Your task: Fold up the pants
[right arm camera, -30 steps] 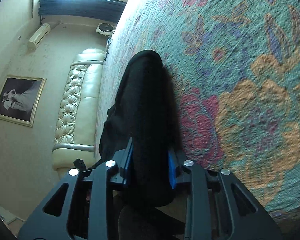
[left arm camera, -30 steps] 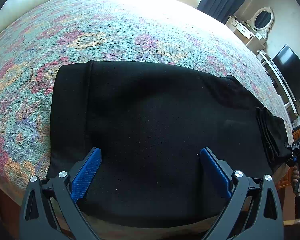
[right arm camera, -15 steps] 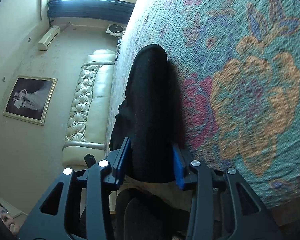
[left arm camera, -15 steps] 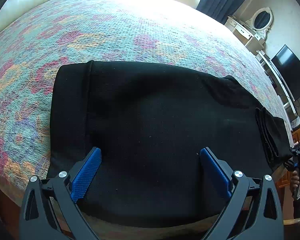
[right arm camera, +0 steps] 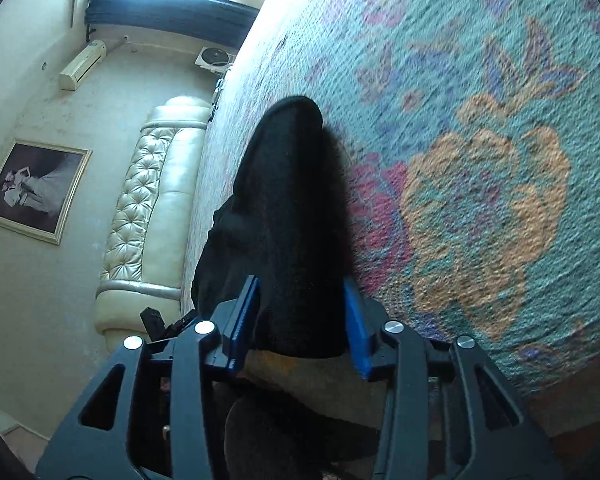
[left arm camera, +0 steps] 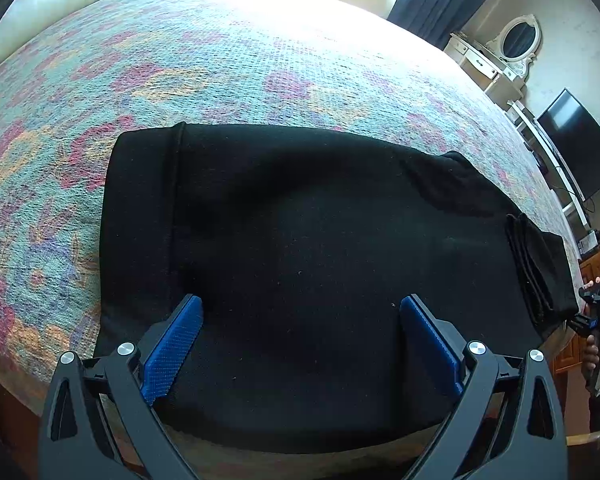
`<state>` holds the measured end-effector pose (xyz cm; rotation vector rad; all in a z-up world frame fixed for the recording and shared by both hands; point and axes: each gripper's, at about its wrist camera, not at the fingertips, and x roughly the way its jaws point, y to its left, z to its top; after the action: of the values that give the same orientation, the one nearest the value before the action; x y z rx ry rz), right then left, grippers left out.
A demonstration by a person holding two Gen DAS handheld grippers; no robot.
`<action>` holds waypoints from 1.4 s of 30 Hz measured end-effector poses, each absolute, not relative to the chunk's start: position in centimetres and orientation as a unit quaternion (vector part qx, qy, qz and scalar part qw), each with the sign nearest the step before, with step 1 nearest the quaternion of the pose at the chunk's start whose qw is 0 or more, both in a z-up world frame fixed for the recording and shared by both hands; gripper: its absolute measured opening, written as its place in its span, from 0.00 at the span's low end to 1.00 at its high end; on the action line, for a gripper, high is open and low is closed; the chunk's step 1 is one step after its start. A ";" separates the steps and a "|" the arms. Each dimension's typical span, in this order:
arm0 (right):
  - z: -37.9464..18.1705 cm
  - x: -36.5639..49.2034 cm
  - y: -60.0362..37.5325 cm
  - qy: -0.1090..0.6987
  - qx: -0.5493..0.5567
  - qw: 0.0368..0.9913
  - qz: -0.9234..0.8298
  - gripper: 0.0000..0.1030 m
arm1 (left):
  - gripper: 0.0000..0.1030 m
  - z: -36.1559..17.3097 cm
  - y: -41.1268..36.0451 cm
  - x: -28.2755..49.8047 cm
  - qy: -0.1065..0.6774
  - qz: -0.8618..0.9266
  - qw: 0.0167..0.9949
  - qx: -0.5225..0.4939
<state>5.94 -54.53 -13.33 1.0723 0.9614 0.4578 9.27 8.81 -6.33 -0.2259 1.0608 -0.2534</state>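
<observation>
I see the black folded fabric pants [left arm camera: 320,264] lying flat on the floral woven bedspread [left arm camera: 240,60]. My left gripper [left arm camera: 300,320] hovers spread above them; my right gripper [right arm camera: 302,314] is clamped on their folded end.

Gripper poses, both wrist views.
Left gripper [left arm camera: 300,316], lower frame: jaws spread wide. Right gripper [right arm camera: 298,308], lower centre: jaws clamped on black fabric.

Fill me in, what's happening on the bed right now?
A person is folding black pants on a floral bedspread. The pants lie flat near the bed's front edge. The left gripper hovers wide open over the waistband end, holding nothing. The right gripper is shut on the folded leg end of the pants at the bed's edge, apparently ready to carry it over for the next fold.
</observation>
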 end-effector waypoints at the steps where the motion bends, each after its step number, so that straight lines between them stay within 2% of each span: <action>1: -12.3 5.8 -54.8 0.425 0.482 0.744 0.182 0.55 | 0.95 -6.3 8.9 9.3 0.503 -0.122 0.849 -0.109; 2: -11.2 5.6 -54.9 0.418 0.472 0.760 0.157 0.61 | 0.95 -6.3 9.0 9.2 0.502 -0.124 0.849 -0.111; 5: -7.5 5.5 -53.5 0.401 0.424 0.804 0.112 0.63 | 0.95 -6.3 9.2 9.3 0.506 -0.126 0.845 -0.119; 8: -4.1 5.5 -49.9 0.386 0.384 0.835 0.088 0.71 | 0.95 -6.3 9.6 9.3 0.504 -0.133 0.844 -0.127; 12: -1.5 5.9 -44.0 0.383 0.346 0.849 0.113 0.73 | 0.95 -6.0 10.3 9.1 0.504 -0.154 0.839 -0.133; 17: 0.0 5.8 -37.5 0.409 0.273 0.858 0.153 0.80 | 0.95 -5.0 14.8 9.1 0.495 -0.148 0.806 -0.289; 20: 0.1 5.8 -35.4 0.424 0.248 0.856 0.162 0.81 | 0.95 -5.0 19.0 8.3 0.453 -0.147 0.778 -0.410; 24: -0.5 5.7 -34.4 0.444 0.216 0.856 0.151 0.81 | 0.95 -5.9 23.4 7.4 0.419 -0.130 0.759 -0.481; 30: -2.2 6.3 -34.8 0.471 0.248 0.833 0.149 0.82 | 0.95 -7.0 25.5 8.1 0.431 -0.142 0.761 -0.464; 42: -2.9 6.8 -33.2 0.490 0.243 0.823 0.155 0.82 | 0.95 -7.9 21.6 11.5 0.471 -0.257 0.727 -0.428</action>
<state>6.76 -33.19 -2.94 0.5159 1.0419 0.3300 11.54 21.55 -7.89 -0.9428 1.0387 -0.5672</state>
